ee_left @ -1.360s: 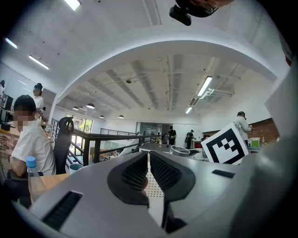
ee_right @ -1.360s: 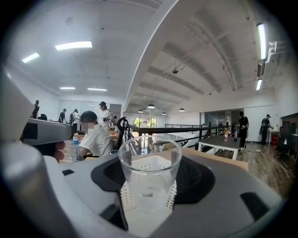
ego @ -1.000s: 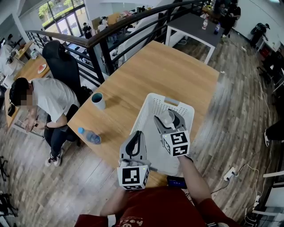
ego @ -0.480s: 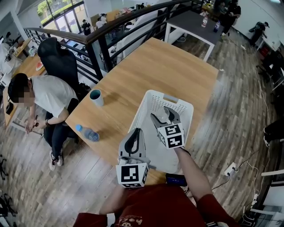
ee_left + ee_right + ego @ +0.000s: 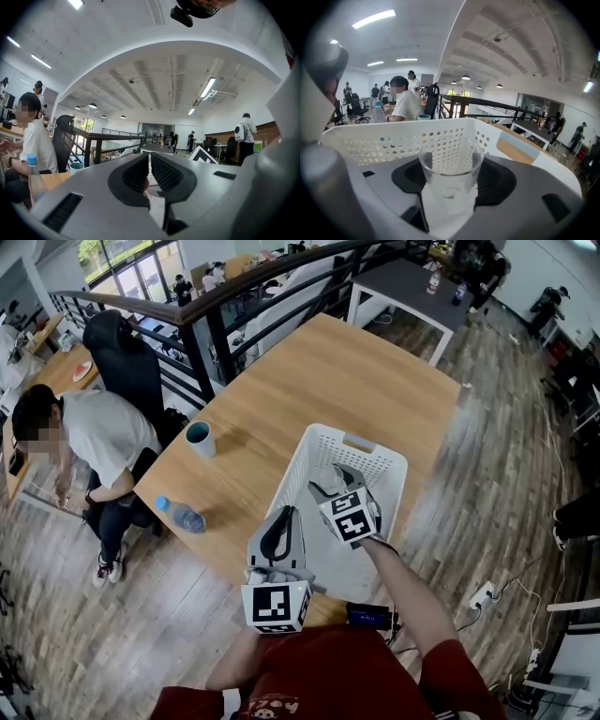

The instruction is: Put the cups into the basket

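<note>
Inside the white basket (image 5: 310, 448), the right gripper (image 5: 329, 487) clamps an upright clear cup (image 5: 450, 161), and letting go before its base meets the basket bottom could tip it, while the left gripper (image 5: 283, 517) waits closed and empty beside the basket.

- No word, number or brand can be read in any view.
- Left marker cube (image 5: 275, 604) on the left gripper (image 5: 285, 515) and right marker cube (image 5: 349, 517) on the right gripper (image 5: 336, 480): black-and-white square patterns, no letters.
- Red shirt (image 5: 319, 676) behind the left gripper: pale print, cut off by the picture edge, unreadable.
- Bottle (image 5: 178, 515) left of the left gripper: label too small to read.
</note>
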